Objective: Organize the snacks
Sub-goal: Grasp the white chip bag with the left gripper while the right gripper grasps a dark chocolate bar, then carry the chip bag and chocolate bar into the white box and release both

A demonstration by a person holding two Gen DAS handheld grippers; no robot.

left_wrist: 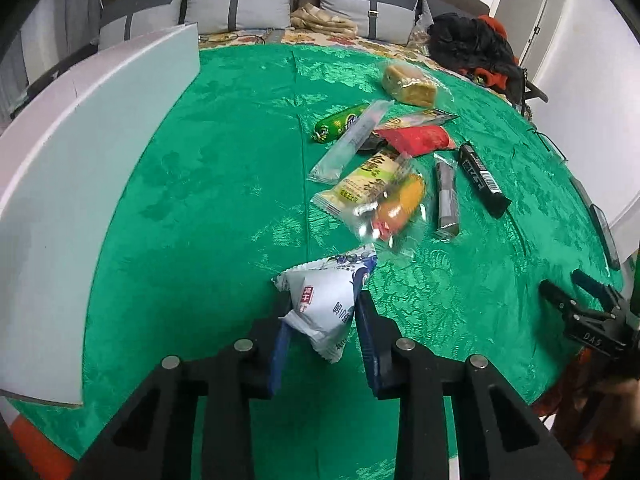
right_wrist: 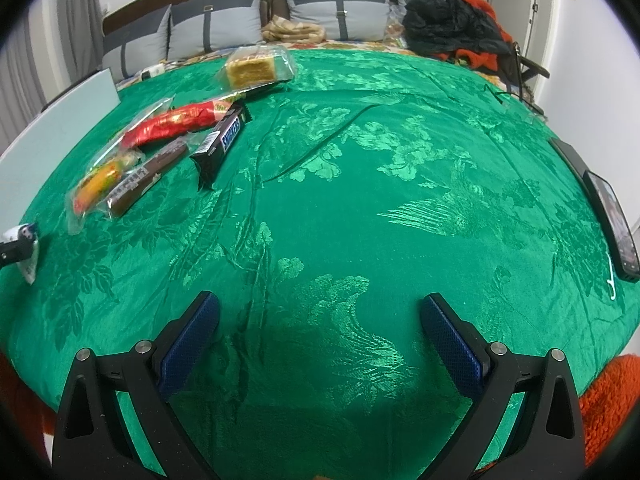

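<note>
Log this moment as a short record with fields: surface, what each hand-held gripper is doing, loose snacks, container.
surface: green patterned cloth
left hand-held gripper: shut on white snack packet
right hand-held gripper: open, nothing between its fingers
loose snacks: Snickers bar, red packet, cake slice in clear wrap, green sausage stick, others in a pile
container: white box, at the left edge

The snacks lie in a cluster [left_wrist: 384, 160] on the bed cover [left_wrist: 220, 200], right of the box [left_wrist: 80, 160]. Beyond them, pillows [left_wrist: 240, 4] line the headboard. A phone [right_wrist: 612, 224], apparently, lies at the cover's right edge.
</note>
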